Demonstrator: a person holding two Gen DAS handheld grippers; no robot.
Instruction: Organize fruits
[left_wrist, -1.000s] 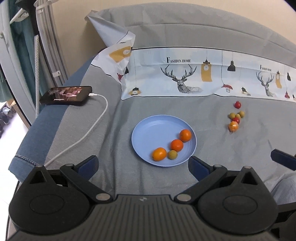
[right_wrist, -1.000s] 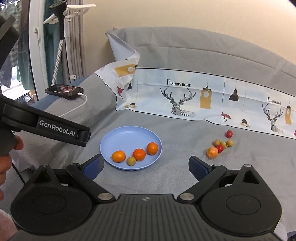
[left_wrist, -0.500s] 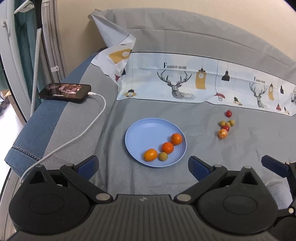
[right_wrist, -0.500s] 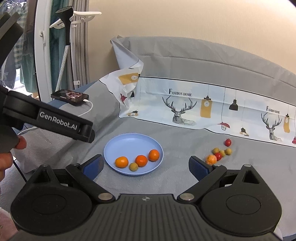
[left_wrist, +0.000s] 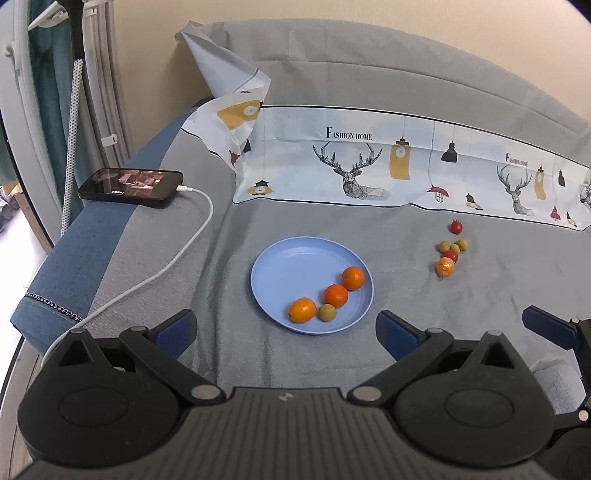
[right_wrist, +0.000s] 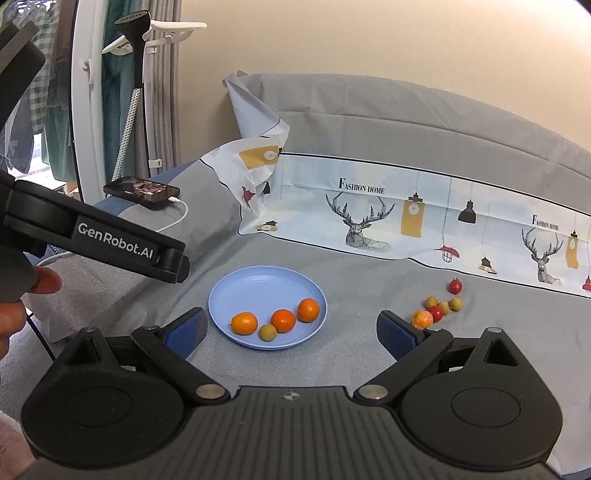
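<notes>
Though both tools (left_wrist: 286, 328) (right_wrist: 291, 330) wide apart, empty; fruit row (left_wrist: 327, 293) on plate (left_wrist: 280, 266) diagonal.

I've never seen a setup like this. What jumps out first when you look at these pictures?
A round blue plate sits mid-bed on the grey cover, holding three oranges and one small greenish fruit. To its right a loose cluster of small fruits lies on the cover, in front of a deer-print cloth. Both open tools, left tool and right tool, fill the foreground, holding nothing.
</notes>
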